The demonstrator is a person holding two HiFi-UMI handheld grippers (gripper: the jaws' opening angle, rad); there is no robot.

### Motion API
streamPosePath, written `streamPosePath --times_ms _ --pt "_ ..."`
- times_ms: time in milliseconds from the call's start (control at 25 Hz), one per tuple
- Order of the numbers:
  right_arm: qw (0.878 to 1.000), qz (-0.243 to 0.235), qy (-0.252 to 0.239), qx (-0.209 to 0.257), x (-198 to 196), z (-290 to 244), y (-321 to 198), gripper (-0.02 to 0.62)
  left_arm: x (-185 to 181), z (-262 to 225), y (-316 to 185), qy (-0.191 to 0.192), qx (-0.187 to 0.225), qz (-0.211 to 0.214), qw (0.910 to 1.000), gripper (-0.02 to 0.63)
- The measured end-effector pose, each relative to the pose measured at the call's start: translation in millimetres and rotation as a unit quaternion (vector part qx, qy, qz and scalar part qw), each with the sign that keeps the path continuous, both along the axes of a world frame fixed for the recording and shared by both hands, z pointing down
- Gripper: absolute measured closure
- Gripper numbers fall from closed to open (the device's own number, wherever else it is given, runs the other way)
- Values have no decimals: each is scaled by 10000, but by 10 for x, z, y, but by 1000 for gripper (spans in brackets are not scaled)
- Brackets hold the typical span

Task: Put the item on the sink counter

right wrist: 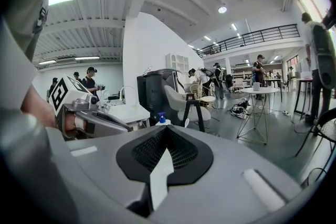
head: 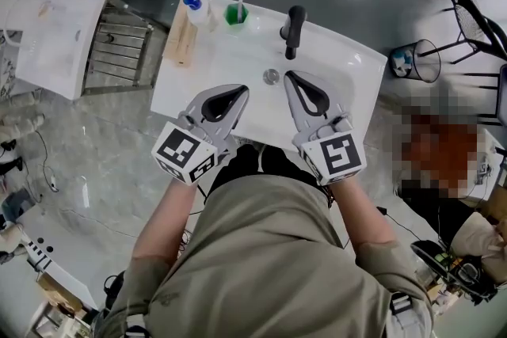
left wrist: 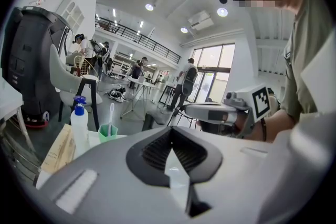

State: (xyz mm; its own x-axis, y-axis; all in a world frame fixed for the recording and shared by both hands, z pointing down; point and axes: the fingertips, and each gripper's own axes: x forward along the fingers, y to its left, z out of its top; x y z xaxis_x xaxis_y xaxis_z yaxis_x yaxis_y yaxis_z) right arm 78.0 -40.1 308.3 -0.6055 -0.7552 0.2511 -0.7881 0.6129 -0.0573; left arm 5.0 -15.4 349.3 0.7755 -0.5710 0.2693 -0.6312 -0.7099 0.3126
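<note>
Both grippers hover side by side over the basin of the white sink counter, tips pointing at the far edge. My left gripper is shut with nothing in it, and so is my right gripper. Between their tips lies the drain. A black faucet stands just beyond the right gripper. At the counter's far left are a green cup with a toothbrush, a white bottle with a blue cap and a tan box. The left gripper view shows its closed jaw tips, the bottle and the cup.
A metal rack and a white cabinet top stand left of the sink. A wire waste basket and dark chairs are at the right. Several people stand far off in the hall in both gripper views.
</note>
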Motion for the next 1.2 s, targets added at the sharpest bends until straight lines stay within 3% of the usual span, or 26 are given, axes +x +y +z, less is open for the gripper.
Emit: streamPosePath --times_ms 1200 --pt "10000 69 -31 -29 222 -9 86 583 189 -66 99 -43 53 0 10000 600"
